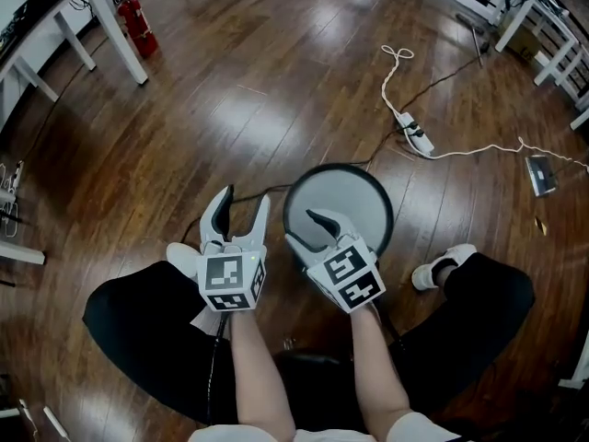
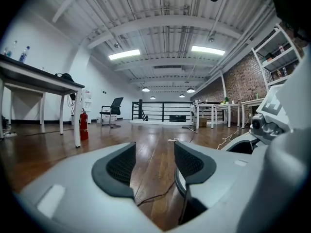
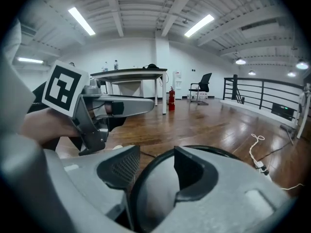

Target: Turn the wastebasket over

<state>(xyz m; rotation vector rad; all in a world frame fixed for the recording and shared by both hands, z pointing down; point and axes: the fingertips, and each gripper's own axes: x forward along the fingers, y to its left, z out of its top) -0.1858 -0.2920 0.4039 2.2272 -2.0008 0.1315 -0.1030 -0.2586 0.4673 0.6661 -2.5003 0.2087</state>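
Now the right gripper (image 1: pixel 302 228) is straddling the near rim of the wastebasket (image 1: pixel 363 199), jaws apart and unclamped. The left gripper (image 1: pixel 245 197) is hovering just left of it, jaws spread over floor (image 1: pixel 276 81).

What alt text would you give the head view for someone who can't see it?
Looking down from a person's head: the right tongs, open, straddle the near rim of a round black-rimmed wastebasket on a wooden floor. The left tongs hang open beside it, holding nothing.

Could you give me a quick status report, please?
Left gripper open, empty. Right gripper open, straddling wastebasket rim. Black cable beside it.
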